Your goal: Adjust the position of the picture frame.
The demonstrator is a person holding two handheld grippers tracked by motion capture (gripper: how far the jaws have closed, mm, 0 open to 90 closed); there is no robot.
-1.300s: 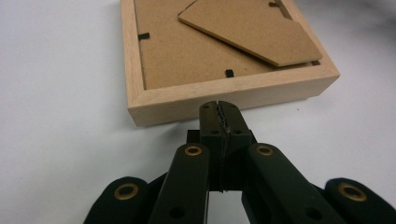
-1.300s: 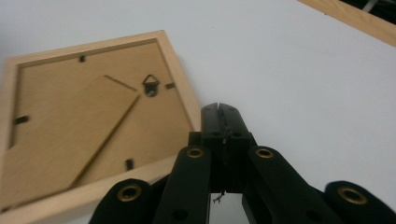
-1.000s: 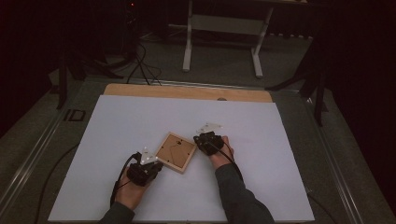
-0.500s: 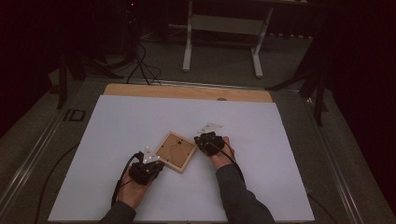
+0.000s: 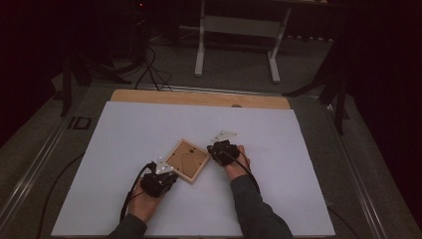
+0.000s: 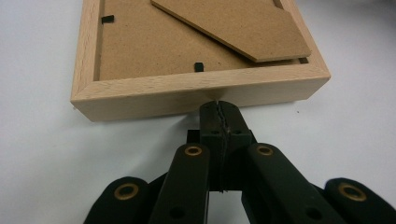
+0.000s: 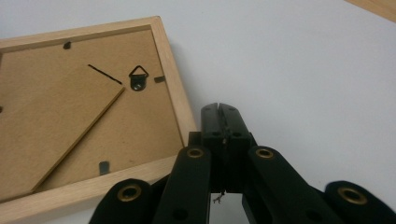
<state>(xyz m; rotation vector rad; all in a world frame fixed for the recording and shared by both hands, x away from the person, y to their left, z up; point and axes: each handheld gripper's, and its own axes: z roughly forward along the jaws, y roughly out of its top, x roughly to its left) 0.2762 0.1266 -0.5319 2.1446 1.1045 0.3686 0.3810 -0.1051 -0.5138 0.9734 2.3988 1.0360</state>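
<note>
Pale wood, the picture frame (image 5: 186, 160) lies back-up mid-tabletop (image 5: 124, 129) between your claws; both the left claw (image 6: 218, 108) and right claw (image 7: 219, 112) are pressed together, empty, nosing its edges. You seem to be positioning it; next, spread one claw to grip the rim

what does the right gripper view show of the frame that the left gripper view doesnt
Right gripper view: a black triangular hanger ring on the backing, and the frame's corner beside the shut right tongs.
Left gripper view: the frame's outer side wall, with the shut left tongs right up against it.
Both: the wooden picture frame lying face down on the white table, its fold-out stand and small black clips.
</note>
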